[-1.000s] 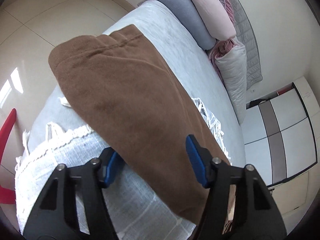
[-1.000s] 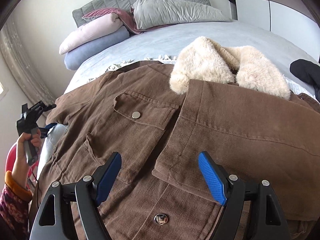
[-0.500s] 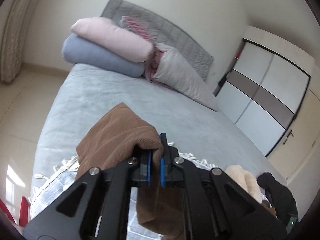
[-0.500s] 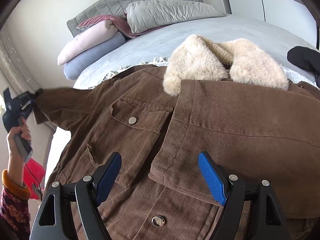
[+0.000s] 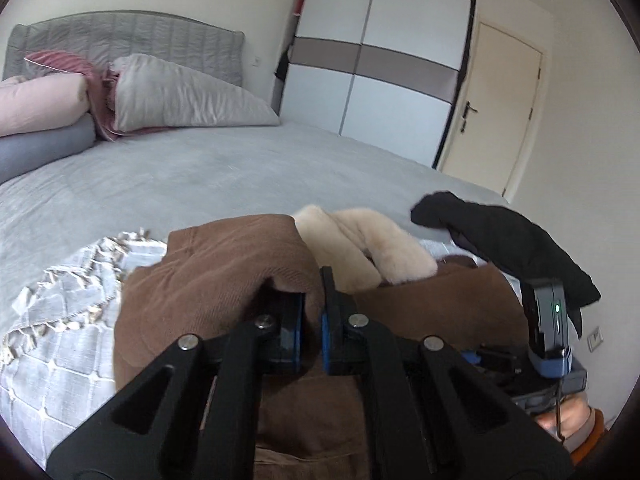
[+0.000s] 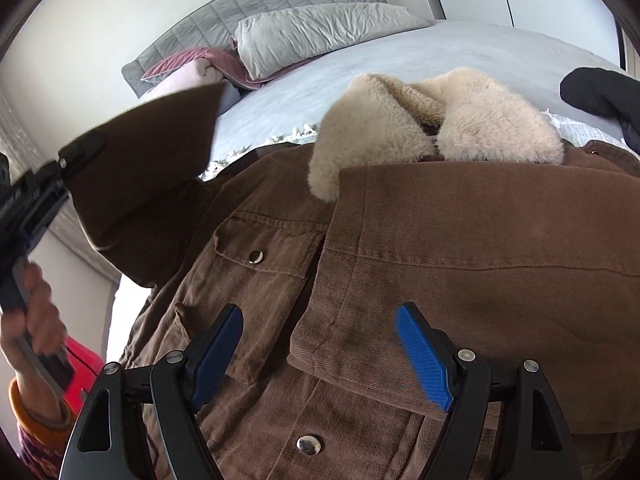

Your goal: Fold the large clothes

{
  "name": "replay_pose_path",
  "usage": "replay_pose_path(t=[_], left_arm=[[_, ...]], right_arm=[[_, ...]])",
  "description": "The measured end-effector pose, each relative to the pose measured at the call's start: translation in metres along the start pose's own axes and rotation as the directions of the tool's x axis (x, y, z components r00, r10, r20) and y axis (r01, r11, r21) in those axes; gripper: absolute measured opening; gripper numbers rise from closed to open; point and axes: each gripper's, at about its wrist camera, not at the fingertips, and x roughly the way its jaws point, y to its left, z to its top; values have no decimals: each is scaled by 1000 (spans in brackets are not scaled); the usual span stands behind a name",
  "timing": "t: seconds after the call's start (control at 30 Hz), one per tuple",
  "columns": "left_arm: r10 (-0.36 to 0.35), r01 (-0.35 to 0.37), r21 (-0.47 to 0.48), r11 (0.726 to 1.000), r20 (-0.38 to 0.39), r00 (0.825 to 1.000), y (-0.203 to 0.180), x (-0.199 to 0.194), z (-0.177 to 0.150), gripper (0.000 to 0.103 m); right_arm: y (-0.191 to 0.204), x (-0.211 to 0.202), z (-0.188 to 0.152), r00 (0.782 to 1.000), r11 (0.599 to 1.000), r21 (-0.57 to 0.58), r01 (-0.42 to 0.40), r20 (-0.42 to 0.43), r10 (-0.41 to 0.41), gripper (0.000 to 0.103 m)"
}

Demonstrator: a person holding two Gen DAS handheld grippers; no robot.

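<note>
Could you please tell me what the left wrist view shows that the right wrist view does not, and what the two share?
Only the left wrist view shows the wardrobe, the door and the left tongs shut on the brown sleeve cuff.

Only the right wrist view shows the open right tongs above the jacket's front, its snap buttons and chest pocket, and the hand holding the left tool.

Both show the brown jacket, its cream fleece collar, the black garment, the grey pillow and the headboard.
</note>
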Motion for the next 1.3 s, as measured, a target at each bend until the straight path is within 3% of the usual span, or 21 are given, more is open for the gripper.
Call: replay_pose_path(t=[0.07, 0.13, 0.2, 0.27, 0.33, 0.43, 0.5, 0.6, 0.67, 0.7, 0.87, 0.97, 1.03, 1.13, 1.23, 1.3], left_arm=[[-68, 69, 5, 998, -91, 993, -9, 19, -16, 10], [-112, 117, 14, 993, -209, 972, -15, 41, -35, 18], [-134, 155, 39, 987, -320, 938, -26, 55, -56, 44], [-116, 157, 82, 984, -370, 922, -35, 56, -72, 52], [-115, 166, 107, 980, -370, 922, -33, 46, -78, 55], [-165, 201, 67, 977, -360, 918, -18, 19, -76, 66], [-169, 199, 56, 978, -335, 927, -5, -3, -71, 71], [-129, 149, 48, 988, -289, 949, 21, -36, -70, 79], [-90, 104, 39, 994, -265, 960, 45, -56, -73, 80], [-65, 76, 32, 997, -265, 962, 58, -64, -74, 80], [24, -49, -90, 995, -256, 966, 114, -73, -80, 80], [52, -88, -137, 987, -248, 967, 130, -72, -84, 80], [48, -87, -147, 985, -251, 967, 132, -67, -89, 80], [45, -84, -129, 988, -280, 959, 127, -52, -96, 80], [43, -86, -121, 989, -323, 945, 125, -39, -102, 80], [49, -95, -114, 989, -349, 936, 123, -33, -105, 80]], right_arm=[[-4, 0, 1, 1000, 1000, 17, -2, 3, 2, 81], [-10, -1, 2, 1000, 999, 38, -5, 5, 5, 81], [-15, -1, 3, 1000, 998, 64, -11, 5, 11, 81], [-23, 0, 3, 1000, 995, 97, -20, 3, 20, 81], [-29, 0, 4, 999, 992, 124, -32, 2, 32, 81], [-40, -2, 4, 998, 982, 177, -66, 10, 65, 81], [-45, -5, 4, 995, 974, 203, -98, 22, 95, 81], [-51, -6, 1, 985, 950, 262, -171, 33, 168, 81], [-53, -3, 0, 969, 914, 327, -242, 25, 247, 81], [-50, -1, 0, 968, 910, 337, -241, 16, 250, 81], [12, 1, 9, 997, 992, 114, -62, -34, 67, 81], [68, 19, 8, 997, 996, -83, 28, -72, -34, 81], [103, 32, 2, 993, 973, -219, 78, -68, -95, 81], [149, 55, -8, 968, 880, -413, 236, 24, -248, 81], [163, 84, -8, 948, 825, -490, 281, 7, -319, 79], [155, 78, 0, 942, 827, -466, 315, 46, -333, 77]])
